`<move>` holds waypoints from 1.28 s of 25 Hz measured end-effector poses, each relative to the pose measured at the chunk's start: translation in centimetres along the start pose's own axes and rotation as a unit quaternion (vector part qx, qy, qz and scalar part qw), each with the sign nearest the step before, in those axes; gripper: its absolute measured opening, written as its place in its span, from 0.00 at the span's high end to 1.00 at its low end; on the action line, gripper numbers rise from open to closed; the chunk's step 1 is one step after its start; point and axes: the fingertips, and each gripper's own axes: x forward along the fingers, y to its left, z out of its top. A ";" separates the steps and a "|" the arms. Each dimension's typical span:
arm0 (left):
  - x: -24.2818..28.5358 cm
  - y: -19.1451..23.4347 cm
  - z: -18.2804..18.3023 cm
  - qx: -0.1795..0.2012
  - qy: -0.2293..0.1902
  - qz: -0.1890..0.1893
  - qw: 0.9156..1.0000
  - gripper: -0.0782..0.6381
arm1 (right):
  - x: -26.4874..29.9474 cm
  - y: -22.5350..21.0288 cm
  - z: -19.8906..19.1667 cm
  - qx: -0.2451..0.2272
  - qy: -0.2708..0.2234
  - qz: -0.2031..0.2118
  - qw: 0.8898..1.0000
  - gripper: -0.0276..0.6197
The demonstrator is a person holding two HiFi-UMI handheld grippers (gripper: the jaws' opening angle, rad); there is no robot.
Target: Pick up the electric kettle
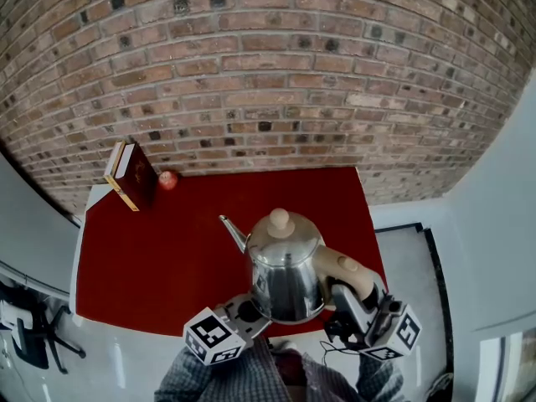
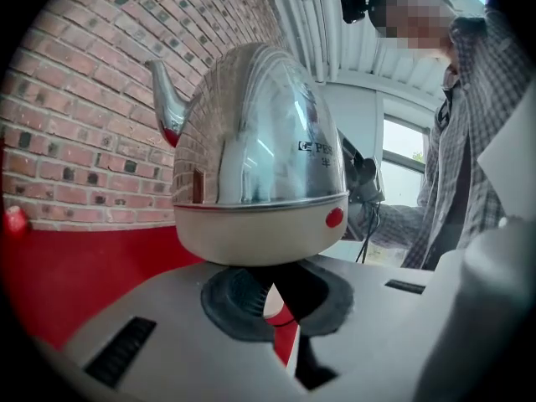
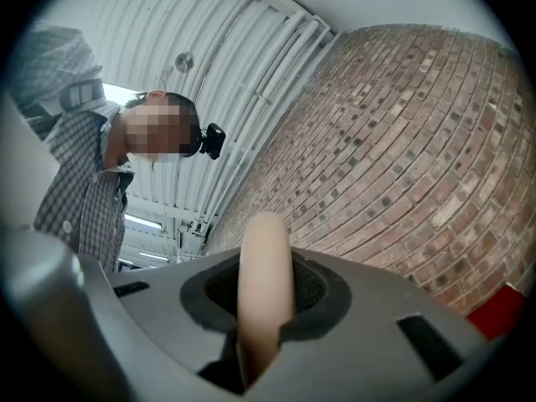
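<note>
Right gripper (image 1: 350, 298) was clamped on the cream handle (image 3: 265, 283), angled upward, which I read as the load-bearing grip for the lift. Left gripper (image 1: 251, 310) sat low by the base of the electric kettle (image 1: 285, 266), jaws slightly apart on nothing, probably to steady it. The kettle was at the table's (image 1: 151, 258) near edge, towards the right corner. It had a polished steel dome, cream base band and knobbed lid. Couldn't tell if it was airborne.
</note>
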 end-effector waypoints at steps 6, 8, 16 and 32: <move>-0.2 -0.9 0.2 0.012 -0.005 -0.009 1.000 0.89 | -0.7 1.0 0.7 -0.013 -0.010 -0.003 1.000 0.84; -0.2 -1.1 0.3 0.019 -0.005 -0.009 1.000 0.89 | -0.9 1.1 1.0 -0.013 -0.013 -0.004 1.000 0.84; -0.3 -1.7 -0.1 0.018 0.000 -0.009 1.000 0.89 | -1.2 1.6 1.2 -0.016 -0.015 -0.004 1.000 0.84; -0.7 -2.8 -0.6 0.011 0.005 -0.017 1.000 0.89 | -2.0 2.3 0.9 -0.009 -0.008 -0.016 1.000 0.84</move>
